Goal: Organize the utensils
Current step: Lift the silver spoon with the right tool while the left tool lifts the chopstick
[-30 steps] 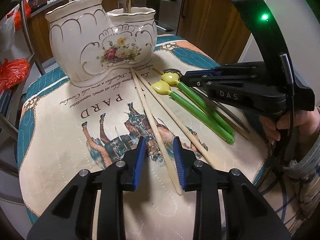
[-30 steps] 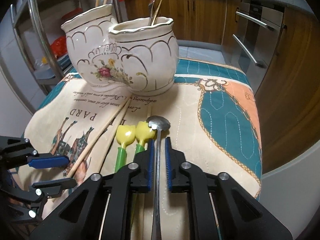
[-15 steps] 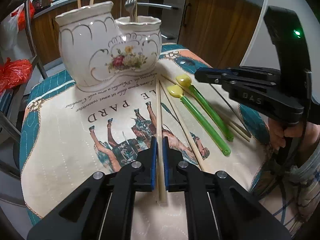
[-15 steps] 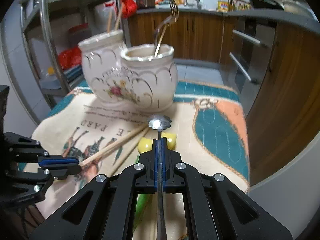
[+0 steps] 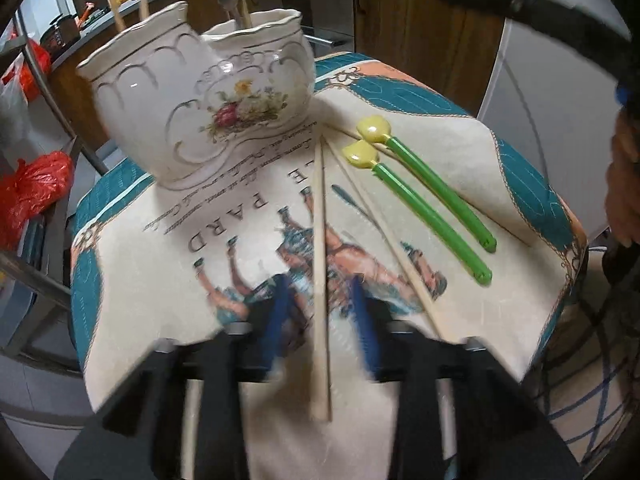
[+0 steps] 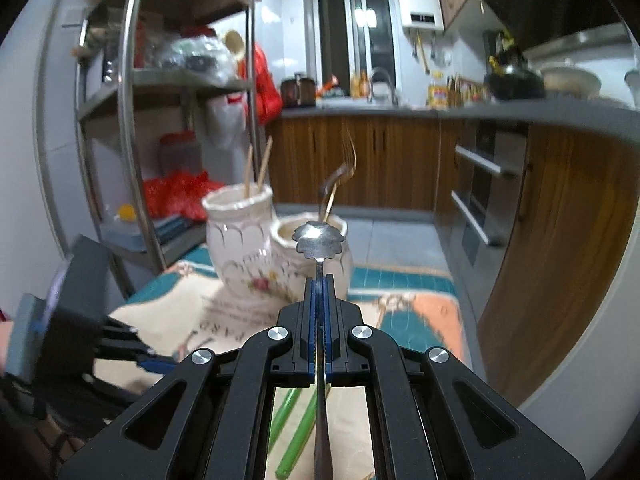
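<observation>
Blurred blue fingers (image 5: 362,320) of the left gripper (image 5: 320,316) stand spread either side of a wooden chopstick (image 5: 320,264) lying on the printed cloth (image 5: 168,280), not touching it. Beyond it the twin ceramic holder (image 5: 192,96) keeps chopsticks in its left pot and metal cutlery in its right; two green-handled yellow spoons (image 5: 424,200) lie to the right. From the right wrist, the right gripper (image 6: 319,304) has its fingers pressed on a metal spoon (image 6: 319,240) with a scalloped bowl, held above the bench, in front of the holder's right pot.
</observation>
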A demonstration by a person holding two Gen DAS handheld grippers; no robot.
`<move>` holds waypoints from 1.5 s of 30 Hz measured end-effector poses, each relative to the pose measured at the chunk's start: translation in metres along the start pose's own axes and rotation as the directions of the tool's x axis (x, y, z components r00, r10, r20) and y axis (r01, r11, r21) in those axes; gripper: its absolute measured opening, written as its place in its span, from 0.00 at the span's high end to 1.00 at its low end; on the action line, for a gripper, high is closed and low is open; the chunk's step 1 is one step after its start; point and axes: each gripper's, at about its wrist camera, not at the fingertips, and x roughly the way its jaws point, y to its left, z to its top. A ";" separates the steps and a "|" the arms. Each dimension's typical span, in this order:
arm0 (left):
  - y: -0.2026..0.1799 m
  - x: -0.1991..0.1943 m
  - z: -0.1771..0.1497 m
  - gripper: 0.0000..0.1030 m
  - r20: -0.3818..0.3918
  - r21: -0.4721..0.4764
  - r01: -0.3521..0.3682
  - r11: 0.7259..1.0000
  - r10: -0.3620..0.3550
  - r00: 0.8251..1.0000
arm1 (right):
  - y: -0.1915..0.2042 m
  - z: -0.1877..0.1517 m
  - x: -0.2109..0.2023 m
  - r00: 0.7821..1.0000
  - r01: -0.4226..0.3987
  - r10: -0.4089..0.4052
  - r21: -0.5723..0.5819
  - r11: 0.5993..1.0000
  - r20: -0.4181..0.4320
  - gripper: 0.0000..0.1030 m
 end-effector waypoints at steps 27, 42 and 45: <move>0.057 -0.101 0.006 0.94 0.501 -0.087 0.058 0.995 -0.006 0.865 | -0.010 0.045 -0.010 0.986 -0.038 0.020 0.107 0.994 0.164 0.96; 0.142 -0.093 0.077 0.94 0.680 -0.315 0.246 0.917 0.038 0.732 | -0.020 0.098 0.070 0.968 -0.096 0.051 0.174 0.980 0.244 0.96; 0.158 -0.083 0.086 0.94 0.706 -0.351 0.289 0.891 0.049 0.706 | -0.022 0.104 0.084 0.962 -0.106 0.051 0.196 0.975 0.269 0.96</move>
